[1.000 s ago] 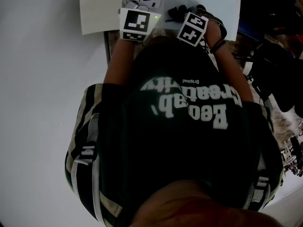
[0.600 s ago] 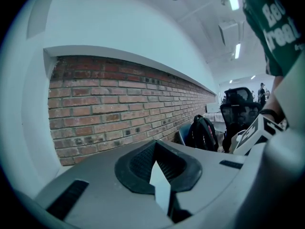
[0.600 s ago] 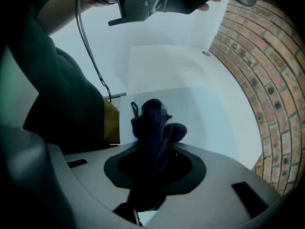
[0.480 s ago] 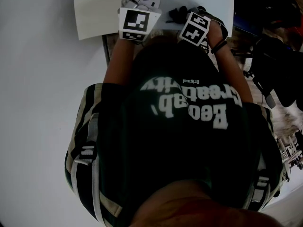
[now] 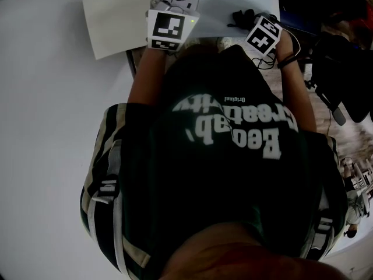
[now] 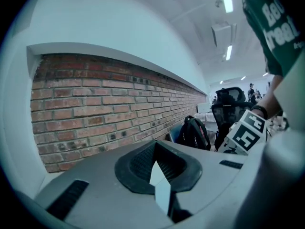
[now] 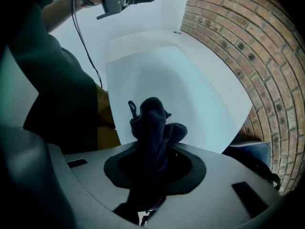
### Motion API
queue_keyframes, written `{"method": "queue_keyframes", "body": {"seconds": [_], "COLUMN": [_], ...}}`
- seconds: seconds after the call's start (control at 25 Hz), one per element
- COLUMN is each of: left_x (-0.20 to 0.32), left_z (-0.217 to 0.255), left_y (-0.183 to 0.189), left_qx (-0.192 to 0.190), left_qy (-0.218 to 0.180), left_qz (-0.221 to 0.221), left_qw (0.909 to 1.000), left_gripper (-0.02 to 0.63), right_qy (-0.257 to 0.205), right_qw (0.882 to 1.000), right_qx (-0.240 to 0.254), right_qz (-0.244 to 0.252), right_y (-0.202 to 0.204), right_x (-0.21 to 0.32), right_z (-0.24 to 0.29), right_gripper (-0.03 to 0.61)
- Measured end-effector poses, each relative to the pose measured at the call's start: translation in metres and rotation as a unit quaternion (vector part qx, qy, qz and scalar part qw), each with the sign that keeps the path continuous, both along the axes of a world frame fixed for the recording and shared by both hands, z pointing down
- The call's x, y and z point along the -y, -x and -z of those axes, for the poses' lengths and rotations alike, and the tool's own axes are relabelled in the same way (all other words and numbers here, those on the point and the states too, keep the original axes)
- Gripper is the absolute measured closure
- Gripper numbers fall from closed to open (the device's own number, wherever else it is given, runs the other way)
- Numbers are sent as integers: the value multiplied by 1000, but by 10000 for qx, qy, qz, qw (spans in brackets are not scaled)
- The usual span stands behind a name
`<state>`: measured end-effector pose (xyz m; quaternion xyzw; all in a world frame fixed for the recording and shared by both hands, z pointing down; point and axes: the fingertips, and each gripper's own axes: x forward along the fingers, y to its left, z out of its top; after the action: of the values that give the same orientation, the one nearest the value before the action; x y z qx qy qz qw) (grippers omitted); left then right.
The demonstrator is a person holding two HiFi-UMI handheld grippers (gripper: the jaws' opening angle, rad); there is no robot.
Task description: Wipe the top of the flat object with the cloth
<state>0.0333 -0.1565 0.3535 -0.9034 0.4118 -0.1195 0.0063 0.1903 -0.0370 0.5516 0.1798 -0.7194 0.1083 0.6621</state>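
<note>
**Item 1: flat object** (image 5: 116,16). A thin white sheet or board.
- Position: at the top of the head view, ahead of the person's dark green T-shirt (image 5: 233,127).
- Surface: the right gripper view shows its top as broad, bare and pale.
- Support: what carries it cannot be made out.
- Handling (judged): light and fairly stiff, with a smooth face. It is likely to slide or flex under a wiping stroke, so it wants pinning at an edge, well clear of the wiped area.

**Item 2: cloth** (image 7: 153,120). Dark, soft, bunched into a wad with a small loop at the top.
- Position: over the near right part of the sheet. Whether it touches the surface cannot be told.
- Handling (judged): limp, light and not fragile. It is best held by the gathered middle, leaving the free wad to meet the sheet.

**Item 3: left gripper** (image 6: 159,173).
- State: jaws closed on a thin white sliver, which reads as the edge of the flat object.
- Position: at the sheet's near edge in the head view.
- Orientation: its camera looks out towards a brick wall (image 6: 95,99) and a black backpack (image 6: 193,132).

**Item 4: right gripper** (image 7: 152,161).
- State: jaws clamped on the cloth, whose wad stands out beyond them towards the sheet.

**Status (judged):** holding arrangement complete and wiping ready to run. Main risk is the sheet shifting if the left hold is light.
</note>
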Motion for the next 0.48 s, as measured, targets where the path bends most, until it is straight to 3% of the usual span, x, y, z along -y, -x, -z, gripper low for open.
{"method": "queue_keyframes", "body": {"seconds": [0.28,0.48], "left_x": [-1,-3], "left_z": [1,2], "left_y": [-7,4], "left_qx": [66,89], "left_qy": [-6,16], "left_qz": [-26,105], "left_qw": [10000,9999], "left_gripper": [618,618], "right_qy": [-47,-461], "right_qw": [9996,9983], "right_qx": [-233,-355], "right_qz": [154,83], "right_y": [-11,-13], "right_x": [6,40], "right_z": [-1,2], "right_gripper": [483,482]}}
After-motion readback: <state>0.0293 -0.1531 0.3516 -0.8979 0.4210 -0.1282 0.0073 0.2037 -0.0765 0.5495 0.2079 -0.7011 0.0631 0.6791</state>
